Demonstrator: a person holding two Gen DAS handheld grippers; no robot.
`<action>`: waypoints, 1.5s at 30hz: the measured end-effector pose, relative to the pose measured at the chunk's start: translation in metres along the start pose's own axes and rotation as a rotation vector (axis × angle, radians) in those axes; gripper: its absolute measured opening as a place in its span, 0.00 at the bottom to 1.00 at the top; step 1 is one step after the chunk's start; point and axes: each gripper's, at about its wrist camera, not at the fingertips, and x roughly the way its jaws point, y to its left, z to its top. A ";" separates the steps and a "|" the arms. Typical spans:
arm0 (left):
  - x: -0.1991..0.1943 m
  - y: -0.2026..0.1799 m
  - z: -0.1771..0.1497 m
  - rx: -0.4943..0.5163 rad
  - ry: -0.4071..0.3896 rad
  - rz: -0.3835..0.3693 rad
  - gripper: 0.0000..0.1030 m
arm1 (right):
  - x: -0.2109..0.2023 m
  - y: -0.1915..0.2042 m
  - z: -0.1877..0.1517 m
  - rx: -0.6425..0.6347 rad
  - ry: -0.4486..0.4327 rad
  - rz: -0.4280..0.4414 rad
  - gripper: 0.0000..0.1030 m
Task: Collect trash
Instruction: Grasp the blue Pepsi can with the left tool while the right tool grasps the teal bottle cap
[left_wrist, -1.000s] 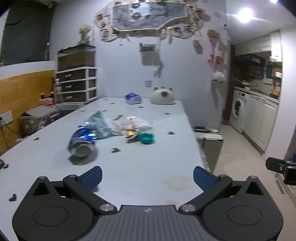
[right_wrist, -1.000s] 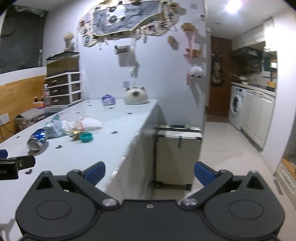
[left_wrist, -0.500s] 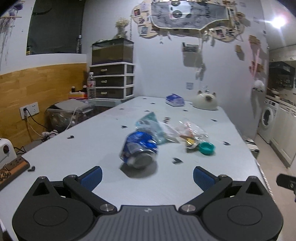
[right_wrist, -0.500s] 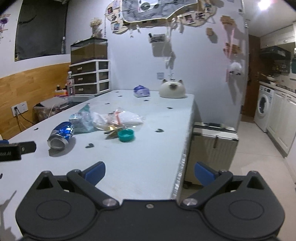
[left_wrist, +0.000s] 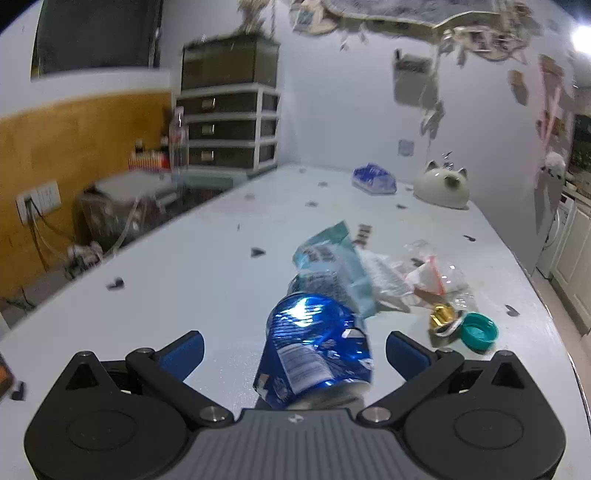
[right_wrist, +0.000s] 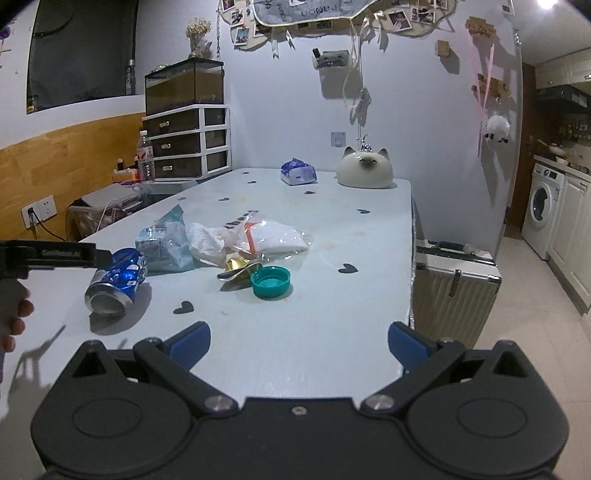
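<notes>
A crushed blue can (left_wrist: 314, 350) lies on its side on the pale table (left_wrist: 192, 280), between the open fingers of my left gripper (left_wrist: 295, 350), not gripped. Behind it lie a teal wrapper (left_wrist: 332, 258), clear plastic bags (left_wrist: 424, 273), a gold foil scrap (left_wrist: 441, 317) and a teal cap (left_wrist: 478, 330). In the right wrist view the can (right_wrist: 116, 282), wrapper (right_wrist: 166, 240), bags (right_wrist: 266, 236) and cap (right_wrist: 270, 281) lie ahead of my open, empty right gripper (right_wrist: 299, 341). The left gripper (right_wrist: 55, 254) shows at the left edge there.
A cat-shaped white pot (right_wrist: 365, 171) and a blue tissue pack (right_wrist: 298, 171) stand at the table's far end. A suitcase (right_wrist: 456, 280) stands right of the table. Drawers (right_wrist: 188, 144) and a washing machine (right_wrist: 541, 206) line the room.
My left gripper has moved forward and left until the blue can sits between its fingers. My right gripper has swung left over the table, closer to the trash pile.
</notes>
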 end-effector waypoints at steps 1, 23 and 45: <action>0.008 0.008 0.001 -0.035 0.018 -0.017 1.00 | 0.004 0.000 0.002 0.002 0.006 0.004 1.00; 0.059 0.094 -0.029 -0.575 0.059 -0.392 0.81 | 0.127 0.101 0.060 0.128 0.104 0.431 0.26; 0.075 0.077 -0.020 -0.585 0.126 -0.495 0.47 | 0.160 0.126 0.027 0.076 0.144 0.381 0.17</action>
